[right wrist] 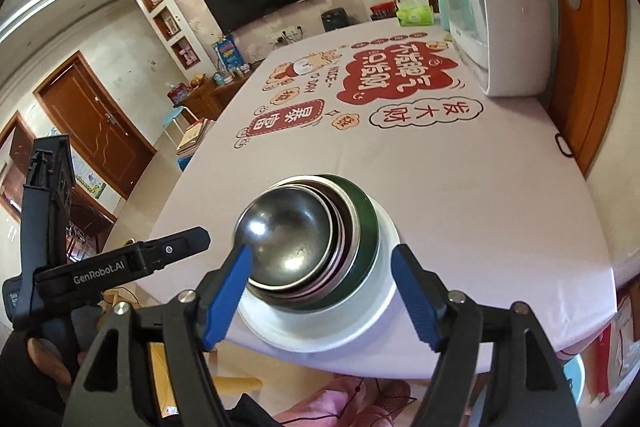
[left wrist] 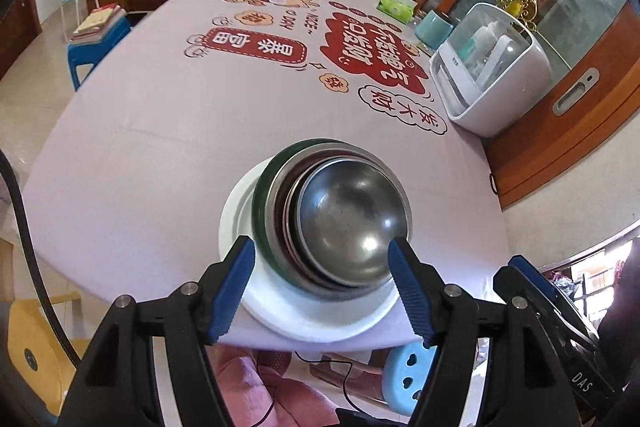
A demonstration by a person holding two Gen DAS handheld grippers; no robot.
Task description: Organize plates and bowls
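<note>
**K:** Left wrist view: left gripper (left wrist: pixel 322 291) has its blue-padded jaws spread, nothing pinched; the stack shows between the pads, but they stand clear of it.

**M:** Stack contents?

**K:** Round white plate (left wrist: pixel 280 315) at the bottom, on the near edge of the pale pink printed tablecloth (left wrist: pixel 168 131); on the plate a nest of upturned bowls: dark green bowl (left wrist: pixel 262 187) outermost, steel bowls inside it, small round stainless steel bowl (left wrist: pixel 352 215) innermost and on top; whole nest tilted on the plate, rims not level.

**M:** Right side?

**K:** Right wrist view: right gripper (right wrist: pixel 322 291) also spread wide, empty; plate (right wrist: pixel 384 267) and nest sit between and beyond its fingers; left pad overlaps the rim of the small steel bowl (right wrist: pixel 280 235) in the picture; cannot tell if it touches. Left gripper body, marked GenRobot.AI, shows left of the plate with a hand (right wrist: pixel 44 359) on it.

**M:** Anything else on the table?

**K:** White plastic cabinet with a clear front (left wrist: pixel 488 67) well beyond the plate to the right, by the wooden wall panel; green tissue pack (left wrist: pixel 396 5) further beyond it, at the far end; rest of the cloth between plate and cabinet is red and orange print only.
</note>
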